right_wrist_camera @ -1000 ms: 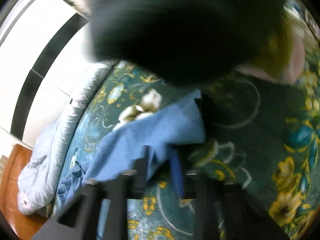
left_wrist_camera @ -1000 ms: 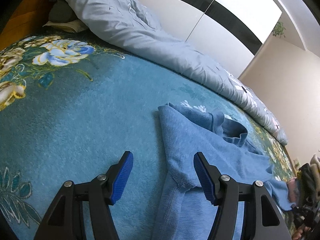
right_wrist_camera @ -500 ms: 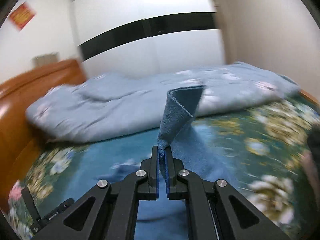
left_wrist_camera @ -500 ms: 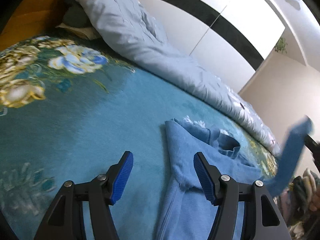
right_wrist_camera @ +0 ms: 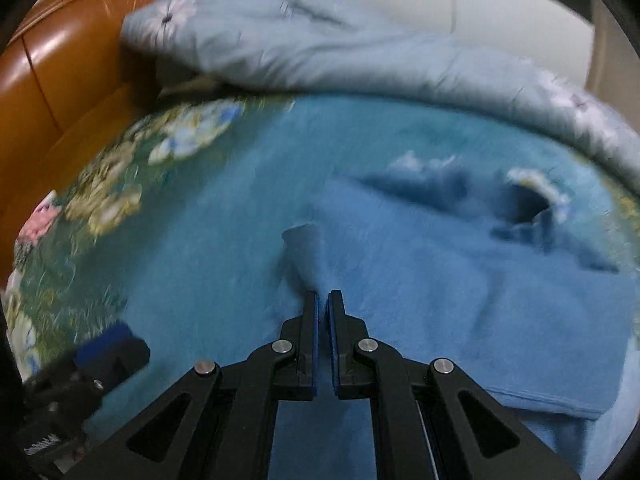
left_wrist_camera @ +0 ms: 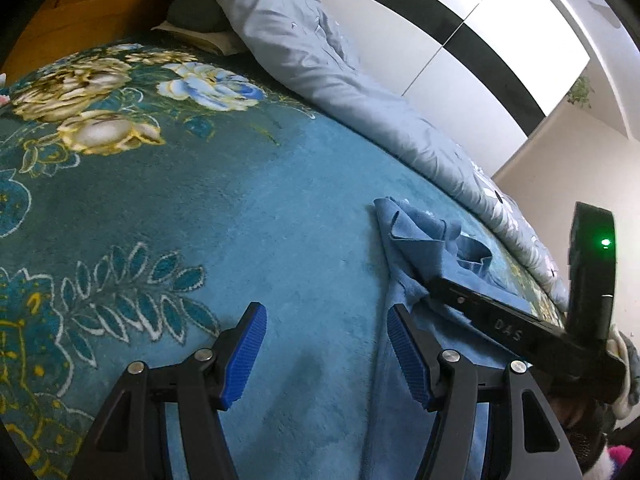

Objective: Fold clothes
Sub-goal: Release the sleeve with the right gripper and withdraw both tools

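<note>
A blue fleece sweater (left_wrist_camera: 416, 240) lies on the teal floral blanket (left_wrist_camera: 200, 208), its neck opening (right_wrist_camera: 528, 208) toward the quilt. My right gripper (right_wrist_camera: 323, 300) is shut on the sweater's sleeve cuff (right_wrist_camera: 304, 248) and holds it low over the body of the sweater (right_wrist_camera: 440, 280). It also shows in the left wrist view (left_wrist_camera: 436, 284), reaching in from the right across the sweater. My left gripper (left_wrist_camera: 326, 344) is open and empty, low over the blanket at the sweater's left edge. Its right pad (left_wrist_camera: 404, 356) is beside the fabric.
A pale blue quilt (left_wrist_camera: 328, 52) lies bunched along the far side of the bed. An orange headboard (right_wrist_camera: 60, 64) stands at the left. A white and black wardrobe (left_wrist_camera: 472, 40) is behind. Dark clothing (left_wrist_camera: 600, 432) lies at the right edge.
My right gripper has swung the sleeve from held high in the air down over the sweater's body, toward the left gripper. The left gripper stays open and has shifted slightly.
</note>
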